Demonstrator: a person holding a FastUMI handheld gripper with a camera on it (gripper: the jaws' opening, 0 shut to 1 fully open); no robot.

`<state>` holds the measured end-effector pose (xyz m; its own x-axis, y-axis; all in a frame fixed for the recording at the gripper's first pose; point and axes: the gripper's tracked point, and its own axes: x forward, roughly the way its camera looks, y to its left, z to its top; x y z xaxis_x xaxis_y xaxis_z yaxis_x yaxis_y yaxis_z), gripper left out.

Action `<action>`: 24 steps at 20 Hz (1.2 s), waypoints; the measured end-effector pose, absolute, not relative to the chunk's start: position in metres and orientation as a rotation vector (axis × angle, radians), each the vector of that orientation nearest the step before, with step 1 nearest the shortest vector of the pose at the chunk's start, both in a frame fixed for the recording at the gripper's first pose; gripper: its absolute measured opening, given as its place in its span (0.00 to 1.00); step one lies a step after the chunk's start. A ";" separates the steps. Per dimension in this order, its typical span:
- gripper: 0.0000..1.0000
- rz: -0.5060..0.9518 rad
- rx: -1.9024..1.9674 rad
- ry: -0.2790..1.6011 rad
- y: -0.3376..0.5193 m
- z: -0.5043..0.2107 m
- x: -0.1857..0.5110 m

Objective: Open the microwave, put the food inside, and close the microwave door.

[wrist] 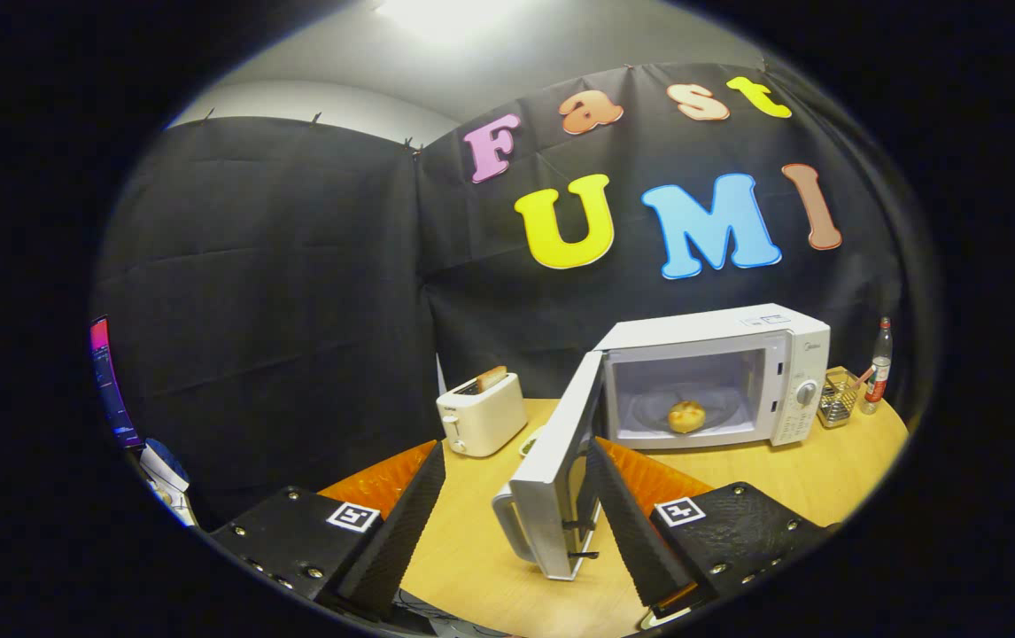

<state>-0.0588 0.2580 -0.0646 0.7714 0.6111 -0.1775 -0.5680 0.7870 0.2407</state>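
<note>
A white microwave [738,354] stands on the wooden table [826,470], beyond my right finger. Its door [552,478] is swung wide open toward me, handle end nearest, and reaches into the gap between my fingers close to the right one. A golden bun [686,416] lies on the glass plate inside the cavity. My gripper [516,496] is open, with both black fingers [401,523] spread apart; I cannot tell whether the right finger touches the door.
A white toaster [481,415] with a slice of bread in it stands left of the microwave. A small wire basket [838,399] and a bottle [878,368] sit to the right of the microwave near the table's edge.
</note>
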 end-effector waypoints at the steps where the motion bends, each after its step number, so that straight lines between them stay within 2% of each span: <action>1: 0.97 0.674 0.175 0.255 0.269 -0.064 -0.065; 8: 0.97 0.842 0.161 0.327 0.328 -0.092 -0.095; 14: 0.97 0.891 0.160 0.444 0.352 -0.132 -0.088; 16: 0.90 0.878 0.160 0.477 0.353 -0.144 -0.082; 17: 0.84 0.869 0.155 0.490 0.353 -0.149 -0.077; 18: 0.84 0.843 0.145 0.493 0.347 -0.154 -0.069; 19: 0.57 0.818 0.136 0.498 0.342 -0.158 -0.062; 21: 0.34 0.791 0.136 0.522 0.337 -0.167 -0.054; 22: 0.32 0.760 0.115 0.532 0.332 -0.171 -0.048; 24: 0.06 0.714 0.108 0.511 0.319 -0.170 -0.040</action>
